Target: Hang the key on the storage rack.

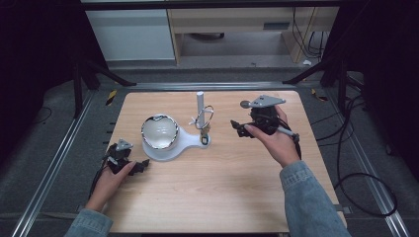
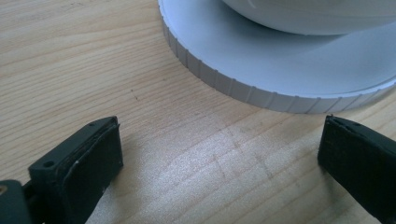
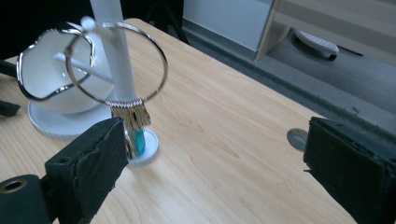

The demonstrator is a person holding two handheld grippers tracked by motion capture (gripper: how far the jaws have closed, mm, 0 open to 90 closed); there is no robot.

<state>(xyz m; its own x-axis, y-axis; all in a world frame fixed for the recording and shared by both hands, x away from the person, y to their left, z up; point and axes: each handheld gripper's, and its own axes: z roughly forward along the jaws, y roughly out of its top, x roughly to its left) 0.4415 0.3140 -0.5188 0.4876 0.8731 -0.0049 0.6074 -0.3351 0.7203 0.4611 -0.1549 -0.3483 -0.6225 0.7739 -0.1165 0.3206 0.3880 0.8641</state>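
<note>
A white stand (image 1: 184,143) sits mid-table, with a round base, a silver-rimmed white bowl (image 1: 159,131) and an upright post (image 1: 200,105). A thin metal hoop (image 1: 204,117) with a gold tassel hangs on a peg of the post. In the right gripper view the hoop (image 3: 124,103) hangs in front of the post (image 3: 122,79), with a teal charm (image 3: 139,141) low by the foot. My right gripper (image 1: 238,128) is held open to the right of the post, nothing between its fingers. My left gripper (image 1: 143,164) rests open on the table beside the base rim (image 2: 261,97).
The wooden table (image 1: 222,187) has dark floor and metal rails around it. A cable (image 1: 346,148) trails off the right side. A cabinet and a desk (image 1: 232,24) stand beyond the far edge. A small round disc (image 3: 297,138) is set in the tabletop.
</note>
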